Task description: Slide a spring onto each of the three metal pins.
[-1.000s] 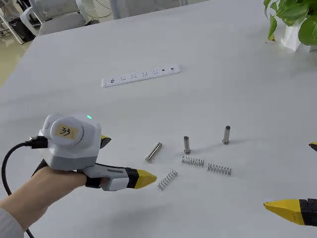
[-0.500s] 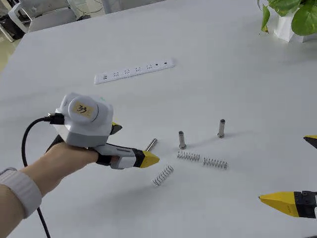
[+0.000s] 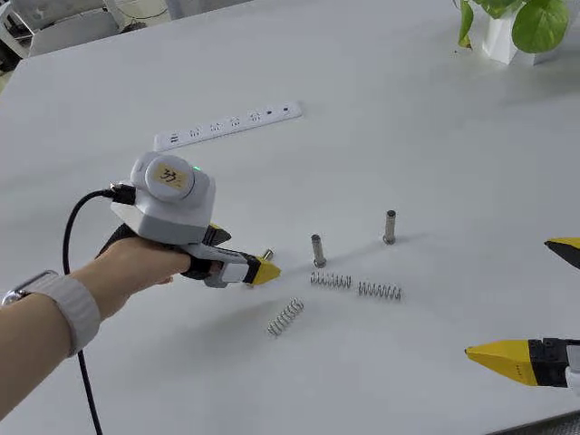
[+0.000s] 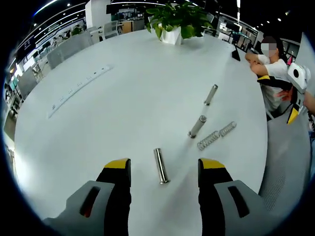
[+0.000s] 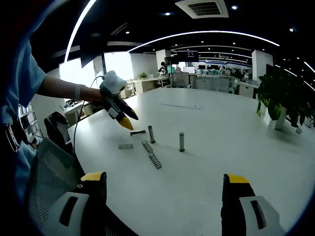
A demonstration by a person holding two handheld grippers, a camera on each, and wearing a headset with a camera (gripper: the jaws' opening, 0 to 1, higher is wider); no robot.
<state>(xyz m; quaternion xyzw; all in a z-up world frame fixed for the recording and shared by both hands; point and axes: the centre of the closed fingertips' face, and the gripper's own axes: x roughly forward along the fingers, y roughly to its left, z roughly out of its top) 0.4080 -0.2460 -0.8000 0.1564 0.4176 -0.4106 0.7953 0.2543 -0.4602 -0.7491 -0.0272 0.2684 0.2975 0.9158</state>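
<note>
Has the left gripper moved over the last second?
Yes. The left gripper went from beside the loose spring to the lying pin, open jaws now straddling it.

Open-plan office in the right gripper view: dark ceiling (image 5: 147,19) crossed by long curved light strips (image 5: 197,34), square air vent (image 5: 203,7) at top centre. Bright window (image 5: 118,64) at centre left, rows of desks (image 5: 211,83) far behind at centre. Dark mesh office chair (image 5: 51,172) at lower left. In the head view, broad white table (image 3: 435,109), smooth and evenly lit, soft shadows only. White power strip (image 3: 227,125) lying at upper left of it; green potted plant (image 3: 507,23) in a white pot at the upper right corner.
</note>
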